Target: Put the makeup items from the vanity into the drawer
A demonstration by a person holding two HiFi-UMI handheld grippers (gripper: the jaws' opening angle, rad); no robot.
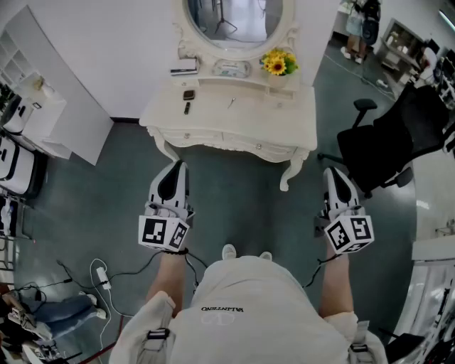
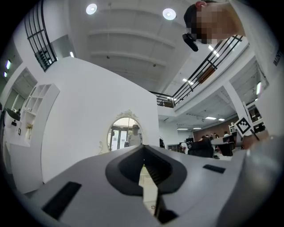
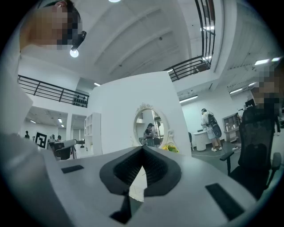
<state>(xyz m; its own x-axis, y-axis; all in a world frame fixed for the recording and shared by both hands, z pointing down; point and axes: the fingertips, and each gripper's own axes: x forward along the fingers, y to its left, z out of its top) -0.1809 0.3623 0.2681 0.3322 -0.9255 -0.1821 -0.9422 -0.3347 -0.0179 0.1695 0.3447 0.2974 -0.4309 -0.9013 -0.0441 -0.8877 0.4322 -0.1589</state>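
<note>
The white vanity (image 1: 213, 121) stands ahead of me under an oval mirror (image 1: 234, 18). On its top lie a small round compact (image 1: 188, 94), a short dark item (image 1: 186, 108) and a thin stick-like item (image 1: 231, 103). The front drawers (image 1: 259, 147) are closed. My left gripper (image 1: 178, 166) hangs above the floor, short of the vanity's left front leg, shut and empty. My right gripper (image 1: 331, 171) is level with it near the right leg, also shut with nothing in it. In both gripper views the jaws meet at their tips, with the mirror (image 2: 124, 133) (image 3: 150, 127) behind them.
Yellow flowers (image 1: 277, 64), a tray (image 1: 231, 69) and a flat box (image 1: 184, 69) sit on the vanity's back ledge. A black office chair (image 1: 387, 146) stands to the right. White shelving (image 1: 35, 114) is on the left, and cables (image 1: 99, 274) lie on the floor.
</note>
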